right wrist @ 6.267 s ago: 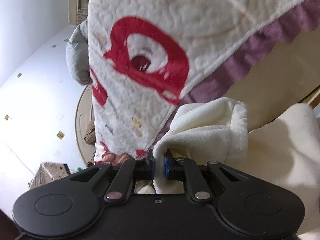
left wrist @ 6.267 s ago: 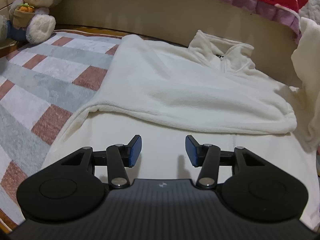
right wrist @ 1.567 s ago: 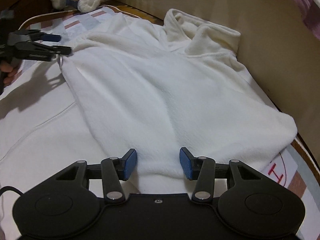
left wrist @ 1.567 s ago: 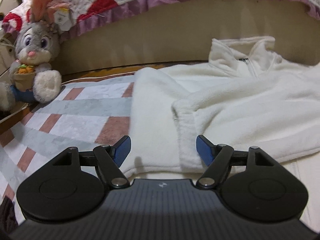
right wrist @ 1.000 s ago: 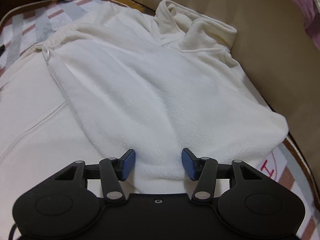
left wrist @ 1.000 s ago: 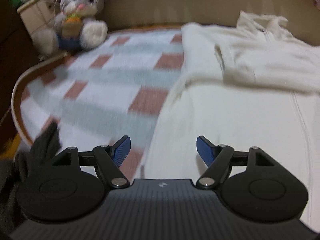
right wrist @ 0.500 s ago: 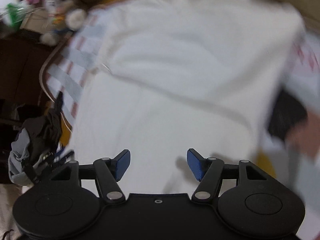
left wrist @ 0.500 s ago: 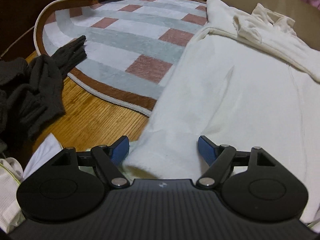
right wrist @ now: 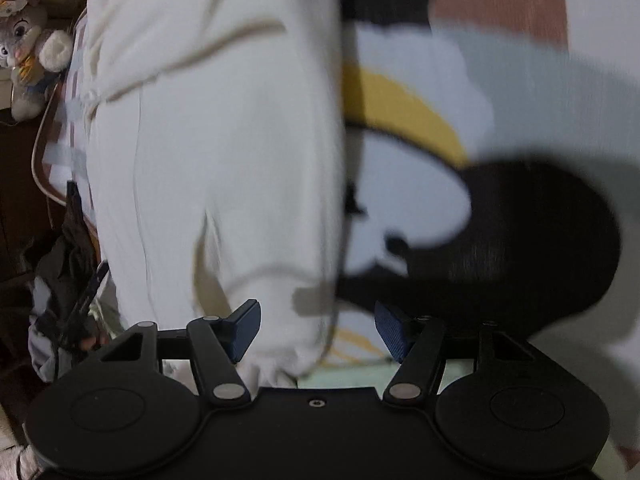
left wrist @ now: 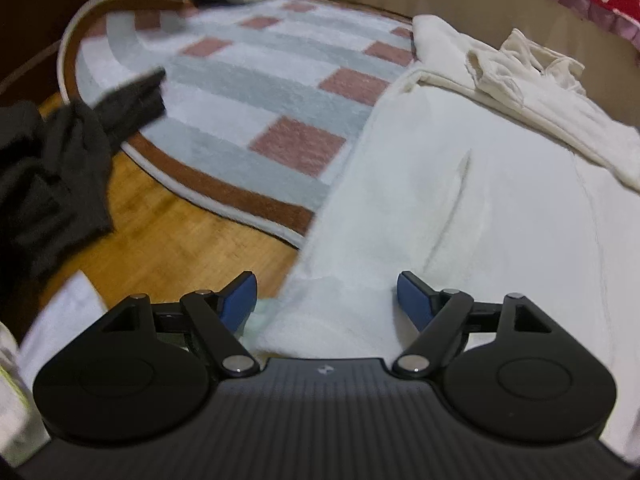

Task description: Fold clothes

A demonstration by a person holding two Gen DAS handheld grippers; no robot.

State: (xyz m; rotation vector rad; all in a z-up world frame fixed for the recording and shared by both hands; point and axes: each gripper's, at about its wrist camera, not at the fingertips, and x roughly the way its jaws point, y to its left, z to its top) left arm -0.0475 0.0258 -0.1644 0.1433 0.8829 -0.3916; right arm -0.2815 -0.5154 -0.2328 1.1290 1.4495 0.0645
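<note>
A white fleece top (left wrist: 460, 200) lies flat, half on the rug and half on the floor, with its collar (left wrist: 532, 52) at the far end. My left gripper (left wrist: 325, 280) is open just over the near left hem corner (left wrist: 320, 312), and its blue pads (left wrist: 240, 296) do not touch the cloth. In the blurred right wrist view the same top (right wrist: 224, 140) runs away from me. My right gripper (right wrist: 317, 308) has its jaws opening, and the right hem corner (right wrist: 280, 352) lies between them, unpressed.
A checked round rug (left wrist: 240, 80) with a brown border lies on the wooden floor (left wrist: 180, 232). Dark clothes (left wrist: 52, 168) are heaped at the left, with white cloth (left wrist: 52, 320) below them. A plush bunny (right wrist: 28, 52) sits at the rug's far edge. A patterned mat (right wrist: 520, 220) lies right of the top.
Both grippers came from the top's folded upper part down to its hem. The right view rolled and swung along the garment. The left gripper hardly moved in the last half second.
</note>
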